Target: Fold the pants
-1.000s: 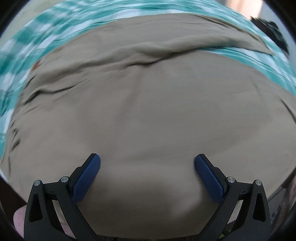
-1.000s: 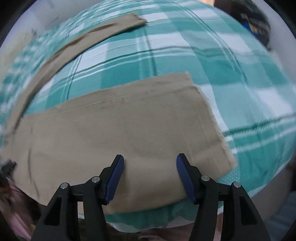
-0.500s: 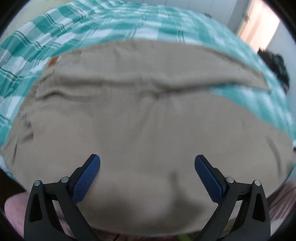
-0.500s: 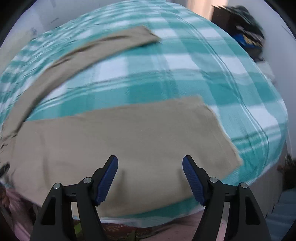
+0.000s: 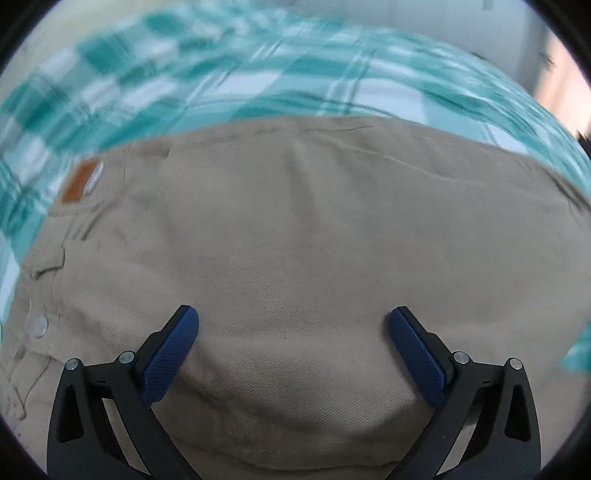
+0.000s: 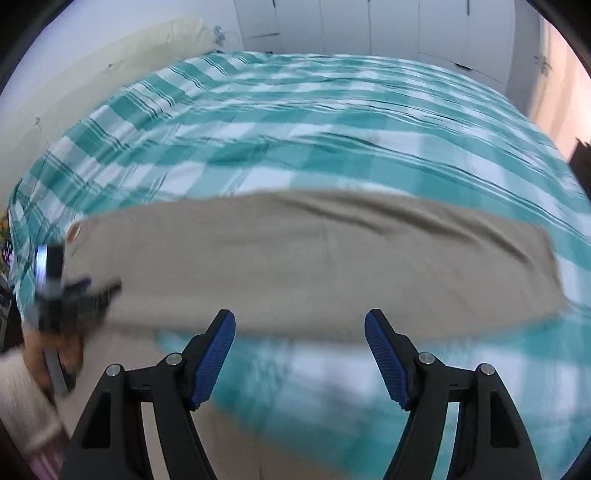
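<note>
Beige pants [image 5: 295,221] lie flat on a teal plaid bedspread [image 5: 258,81]. In the left wrist view a brown leather patch [image 5: 81,182] and a button [image 5: 38,326] mark the waist end at the left. My left gripper [image 5: 293,314] hovers open over the cloth there, nothing between its fingers. The right wrist view shows the pants [image 6: 295,251] as a long band across the bed. My right gripper [image 6: 300,317] is open and empty above their near edge. The left gripper [image 6: 70,291] appears blurred at the waist end, held by a hand in a pale sleeve [image 6: 22,402].
The plaid bedspread [image 6: 295,129] stretches far beyond the pants. A cream padded headboard [image 6: 92,74] runs along the left, and white cupboard doors [image 6: 369,26] stand behind the bed. The bed's right edge drops off by a dark object [image 6: 581,158].
The right gripper's jaws widened and it swung away from the leg hem toward the middle of the pants. The left gripper shifted toward the waistband; patch and button came into view.
</note>
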`<state>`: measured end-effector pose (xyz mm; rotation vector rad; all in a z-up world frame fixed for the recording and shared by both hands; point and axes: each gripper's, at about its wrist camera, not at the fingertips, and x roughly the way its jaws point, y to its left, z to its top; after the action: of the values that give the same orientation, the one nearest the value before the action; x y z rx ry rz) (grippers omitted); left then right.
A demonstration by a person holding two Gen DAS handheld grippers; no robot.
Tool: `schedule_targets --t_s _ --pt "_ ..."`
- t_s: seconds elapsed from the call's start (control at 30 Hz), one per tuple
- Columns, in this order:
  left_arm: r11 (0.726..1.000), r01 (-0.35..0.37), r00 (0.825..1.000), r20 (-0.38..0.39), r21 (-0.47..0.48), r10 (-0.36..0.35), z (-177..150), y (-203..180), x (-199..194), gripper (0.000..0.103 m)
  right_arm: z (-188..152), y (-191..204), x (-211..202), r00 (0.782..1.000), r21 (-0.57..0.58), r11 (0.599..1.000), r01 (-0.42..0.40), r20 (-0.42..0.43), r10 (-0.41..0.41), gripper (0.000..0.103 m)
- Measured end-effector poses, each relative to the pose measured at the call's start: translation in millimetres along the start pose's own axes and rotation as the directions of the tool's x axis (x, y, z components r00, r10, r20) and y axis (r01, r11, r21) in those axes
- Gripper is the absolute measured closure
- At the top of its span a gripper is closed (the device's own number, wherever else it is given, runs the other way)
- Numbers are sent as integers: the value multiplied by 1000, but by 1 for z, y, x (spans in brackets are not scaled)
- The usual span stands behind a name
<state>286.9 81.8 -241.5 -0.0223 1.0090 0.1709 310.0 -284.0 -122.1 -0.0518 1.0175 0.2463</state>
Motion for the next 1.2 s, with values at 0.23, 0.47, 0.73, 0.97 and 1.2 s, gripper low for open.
schedule_targets --t_s 0.23,0.47,0.73,0.97,1.2 --pt "1000 8 1000 5 -5 -8 -1 2 2 1 3 -91 78 999 83 996 28 -21 -26 34" --pt "1000 8 1000 25 -8 -8 -5 -3 0 1 -46 -286 7 925 359 856 372 -66 -374 33" --pt "1000 5 999 41 -10 -4 -6 -3 1 1 -75 -338 3 989 698 715 -50 133 -61 60" --pt "1000 -1 999 36 -7 1 -5 -3 2 1 -20 -291 -11 967 571 821 -24 222 -126 99" --pt "1000 -7 999 34 -3 7 -4 -4 2 0 -90 -120 -166 954 -123 985 -124 259 153 99"
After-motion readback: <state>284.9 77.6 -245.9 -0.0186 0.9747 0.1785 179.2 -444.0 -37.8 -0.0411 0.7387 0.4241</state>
